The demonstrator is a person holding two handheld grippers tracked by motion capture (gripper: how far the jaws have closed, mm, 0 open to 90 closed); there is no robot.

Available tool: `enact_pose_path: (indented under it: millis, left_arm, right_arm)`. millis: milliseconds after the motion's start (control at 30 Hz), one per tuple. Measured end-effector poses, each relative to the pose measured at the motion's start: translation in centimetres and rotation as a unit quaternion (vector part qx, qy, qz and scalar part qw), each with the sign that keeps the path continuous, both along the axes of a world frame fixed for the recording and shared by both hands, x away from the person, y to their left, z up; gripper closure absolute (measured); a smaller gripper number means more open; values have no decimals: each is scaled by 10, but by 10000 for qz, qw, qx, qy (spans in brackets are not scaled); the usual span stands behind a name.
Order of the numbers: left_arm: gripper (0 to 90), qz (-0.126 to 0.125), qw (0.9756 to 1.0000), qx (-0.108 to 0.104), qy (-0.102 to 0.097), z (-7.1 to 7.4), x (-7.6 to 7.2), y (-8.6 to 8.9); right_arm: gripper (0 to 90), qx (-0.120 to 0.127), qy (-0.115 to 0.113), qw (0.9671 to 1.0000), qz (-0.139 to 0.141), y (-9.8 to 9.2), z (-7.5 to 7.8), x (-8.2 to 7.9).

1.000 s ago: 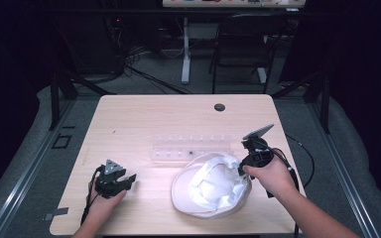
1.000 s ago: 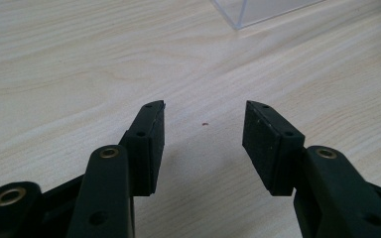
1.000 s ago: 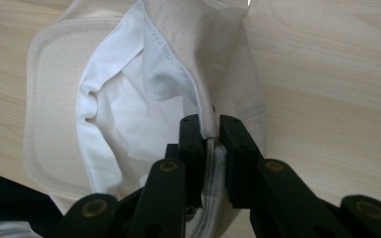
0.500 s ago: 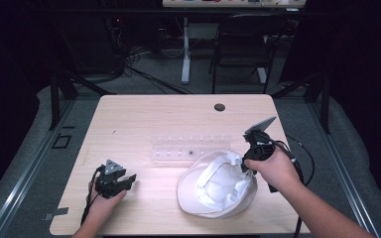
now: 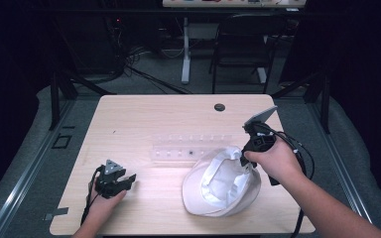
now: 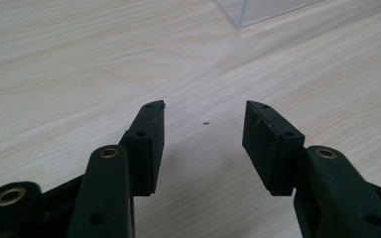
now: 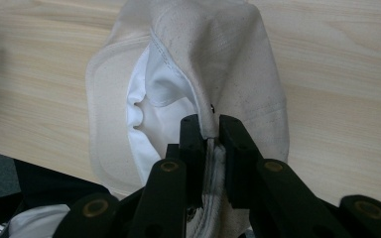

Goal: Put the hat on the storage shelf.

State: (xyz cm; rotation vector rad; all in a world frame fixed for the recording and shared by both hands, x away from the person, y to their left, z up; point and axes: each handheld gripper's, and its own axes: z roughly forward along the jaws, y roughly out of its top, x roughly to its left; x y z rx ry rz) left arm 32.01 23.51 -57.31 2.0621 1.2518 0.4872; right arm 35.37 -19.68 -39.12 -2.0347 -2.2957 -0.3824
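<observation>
A white cloth cap (image 5: 223,183) lies inside-up on the wooden table (image 5: 144,119), its far right edge lifted. My right gripper (image 5: 244,154) is shut on that edge; in the right gripper view the two jaws pinch the cap's rim (image 7: 211,134) while the rest of the cap (image 7: 188,64) hangs below over the table. My left gripper (image 5: 129,179) rests at the table's near left, open, with bare wood between its fingertips (image 6: 204,134).
A clear plastic box (image 5: 188,148) lies flat mid-table just behind the cap; its corner (image 6: 258,10) shows ahead of the left gripper. A small dark hole (image 5: 220,107) sits near the far edge. A chair (image 5: 243,44) stands beyond the table.
My right gripper has risen with the cap's edge, pulling that side of the cap up off the table. The left gripper has stayed still.
</observation>
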Motion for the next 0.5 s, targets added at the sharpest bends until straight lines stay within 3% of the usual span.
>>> enact_pose_path:
  millis: [500]
  left_arm:
    - [513, -2, 10000, 6, 4, 0, 0, 0]
  right_arm:
    - [810, -354, 260, 9990, 43, 6, 35, 5]
